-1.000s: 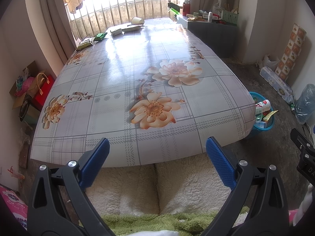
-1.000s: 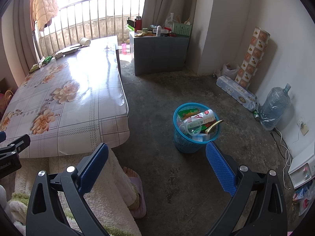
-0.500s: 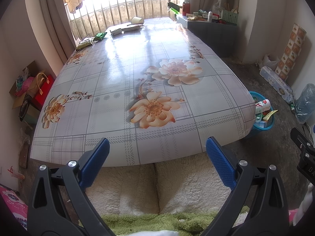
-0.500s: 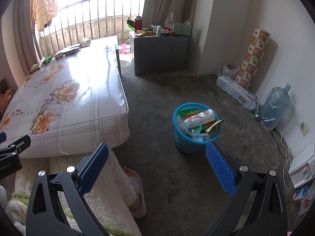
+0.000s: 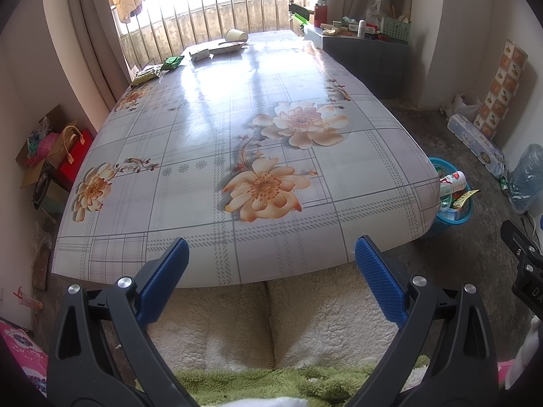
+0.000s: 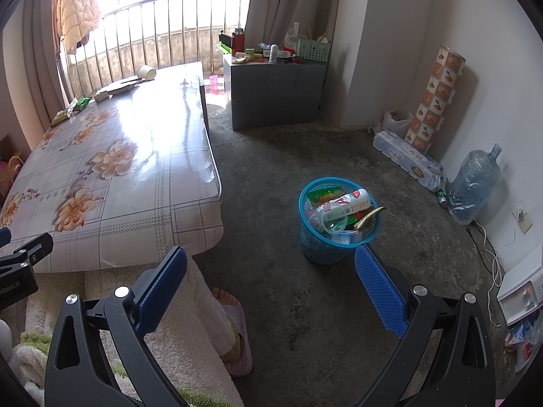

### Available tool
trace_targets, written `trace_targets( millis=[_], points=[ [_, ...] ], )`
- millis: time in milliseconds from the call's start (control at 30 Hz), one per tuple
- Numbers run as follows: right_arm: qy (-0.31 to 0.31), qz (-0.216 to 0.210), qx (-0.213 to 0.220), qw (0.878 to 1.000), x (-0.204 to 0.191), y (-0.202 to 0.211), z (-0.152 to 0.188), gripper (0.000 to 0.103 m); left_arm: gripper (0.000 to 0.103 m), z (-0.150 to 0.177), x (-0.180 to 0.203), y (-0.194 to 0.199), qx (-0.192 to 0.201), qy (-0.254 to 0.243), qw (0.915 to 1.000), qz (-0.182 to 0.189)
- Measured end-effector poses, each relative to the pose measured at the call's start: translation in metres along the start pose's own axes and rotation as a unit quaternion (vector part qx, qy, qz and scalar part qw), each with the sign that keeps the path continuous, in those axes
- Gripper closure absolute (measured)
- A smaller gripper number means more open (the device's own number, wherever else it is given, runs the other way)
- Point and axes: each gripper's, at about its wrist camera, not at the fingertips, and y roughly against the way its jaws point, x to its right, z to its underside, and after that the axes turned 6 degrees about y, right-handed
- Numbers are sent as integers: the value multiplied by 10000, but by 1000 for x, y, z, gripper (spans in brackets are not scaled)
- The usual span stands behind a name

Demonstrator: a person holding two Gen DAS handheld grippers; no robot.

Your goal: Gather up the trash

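Currently, grippers: left gripper (image 5: 269, 279) and right gripper (image 6: 271, 281) both gape, empty.
Trash: paper cup (image 5: 236, 35), green wrappers (image 5: 172, 62) at table's (image 5: 356, 176) far end.
Risk: blue basket (image 6: 317, 247) on the right floor looks heaped; additions may spill.

A blue plastic mesh trash basket (image 6: 337, 237) stands upright on the concrete floor, near the corner of the worktop (image 5: 258, 135). It is filled above its rim with a white bottle with red print (image 6: 342, 205), a green wrapper (image 6: 322, 195) and a golden wrapper (image 6: 368, 218) sticking out. At the far end of the worktop lie a tipped paper cup (image 5: 236, 35), a small white box (image 5: 199, 54), a green packet (image 5: 172, 62) and a yellowish-green snack bag (image 5: 147, 74).
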Motion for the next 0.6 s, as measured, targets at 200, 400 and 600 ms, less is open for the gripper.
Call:
trace_targets(
  millis=[200,400,600],
  points=[
    [4,-8,-4,10000,-1,0,-1,7,9,0,0,0,1,-5,10000,-3],
    [-5,-5,-4,10000,-1,0,-1,7,9,2,2,0,6,-24,10000,0],
    [-3,-9,-3,10000,-2,0,-1,7,9,4,4,-3,-19,-9,10000,5]
  ],
)
